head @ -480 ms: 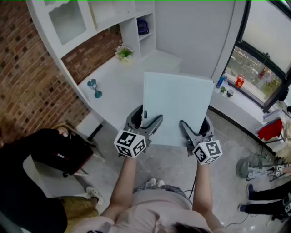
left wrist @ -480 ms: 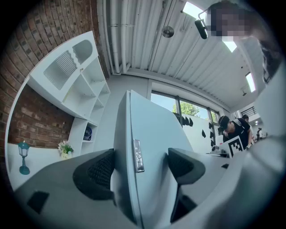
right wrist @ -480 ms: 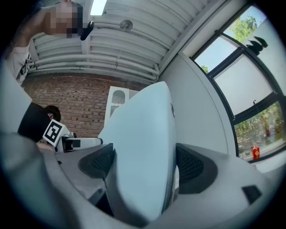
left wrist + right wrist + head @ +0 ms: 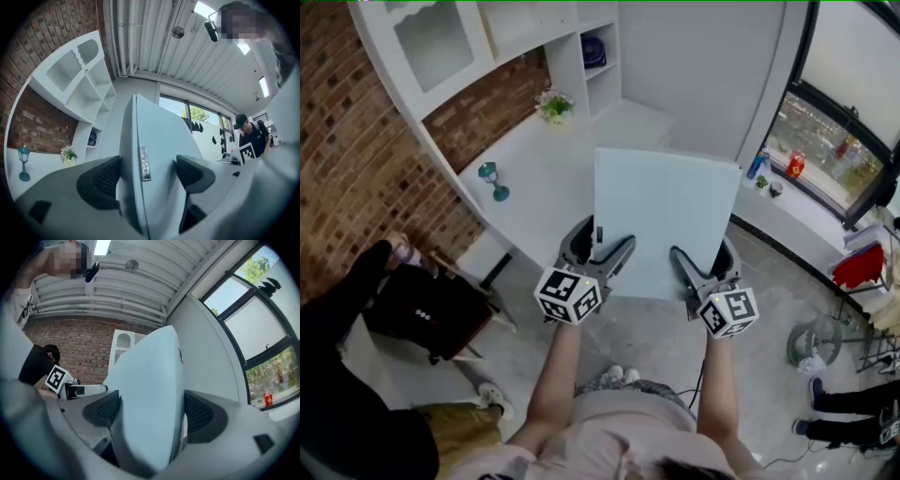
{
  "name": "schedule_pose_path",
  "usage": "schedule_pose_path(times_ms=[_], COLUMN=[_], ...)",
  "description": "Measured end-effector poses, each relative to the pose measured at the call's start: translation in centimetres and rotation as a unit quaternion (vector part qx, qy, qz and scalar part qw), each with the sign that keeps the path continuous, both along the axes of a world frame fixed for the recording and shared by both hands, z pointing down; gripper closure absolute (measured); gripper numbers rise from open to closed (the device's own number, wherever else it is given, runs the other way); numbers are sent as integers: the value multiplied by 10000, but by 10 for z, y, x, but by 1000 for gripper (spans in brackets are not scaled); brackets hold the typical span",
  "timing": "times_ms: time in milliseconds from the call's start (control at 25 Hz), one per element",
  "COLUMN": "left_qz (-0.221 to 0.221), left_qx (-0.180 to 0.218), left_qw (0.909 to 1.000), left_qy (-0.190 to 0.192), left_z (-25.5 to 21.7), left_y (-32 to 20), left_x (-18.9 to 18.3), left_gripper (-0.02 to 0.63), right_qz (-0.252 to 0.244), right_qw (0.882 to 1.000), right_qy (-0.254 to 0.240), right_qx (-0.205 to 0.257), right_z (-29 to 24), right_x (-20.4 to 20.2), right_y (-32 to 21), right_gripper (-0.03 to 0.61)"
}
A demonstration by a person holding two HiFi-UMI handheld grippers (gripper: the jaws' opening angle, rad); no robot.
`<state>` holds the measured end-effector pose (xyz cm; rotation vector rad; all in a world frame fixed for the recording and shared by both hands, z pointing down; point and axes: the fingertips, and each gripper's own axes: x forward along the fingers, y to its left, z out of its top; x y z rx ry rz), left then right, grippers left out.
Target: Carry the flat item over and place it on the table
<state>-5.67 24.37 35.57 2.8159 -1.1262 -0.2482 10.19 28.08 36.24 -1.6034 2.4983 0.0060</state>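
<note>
The flat item (image 4: 666,216) is a thin pale blue-white panel held in the air, its far edge over the white table (image 4: 534,183). My left gripper (image 4: 605,246) clamps its near edge at the left, and my right gripper (image 4: 701,255) clamps the same edge at the right. In the left gripper view the flat item (image 4: 154,154) stands edge-on between the dark pads of the left gripper (image 4: 147,176), with a small metal tab on its edge. In the right gripper view the flat item (image 4: 150,394) fills the gap of the right gripper (image 4: 150,413).
A teal goblet-shaped ornament (image 4: 494,181) and a small flower pot (image 4: 555,106) stand on the table. White shelving (image 4: 581,56) rises behind it against a brick wall. A person in black (image 4: 356,375) sits at the left by a chair. A fan (image 4: 814,347) stands on the floor at the right.
The grippers and the flat item have stayed almost still. The person in black at the left has shifted and stretched an arm upward.
</note>
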Motion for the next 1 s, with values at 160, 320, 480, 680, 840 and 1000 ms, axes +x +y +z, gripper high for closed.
schedule_pose_path(times_ms=[160, 320, 480, 680, 840, 1000], left_qz=[22, 63, 101, 145, 206, 239], left_qx=[-32, -77, -92, -101, -138, -158], left_qw=[10000, 9999, 9999, 9998, 9997, 9996], left_qy=[18, 77, 73, 36, 37, 26], left_z=[2, 5, 8, 13, 21, 24], left_y=[-9, -20, -31, -48, -60, -71], left_x=[-1, -4, -5, -8, -8, -10], left_gripper=[252, 252, 252, 252, 252, 252], right_qz=[12, -13, 2, 20, 61, 99], right_qw=[10000, 10000, 10000, 10000, 10000, 9999], right_qy=[-1, 34, 5, -78, -31, -54], right_qx=[-16, 5, -9, -30, -48, -84], right_z=[2, 2, 5, 11, 18, 21], right_x=[-1, -6, -8, -12, -12, -14], right_y=[-8, -18, -29, -44, -54, -65], right_gripper=[132, 132, 130, 129, 129, 129])
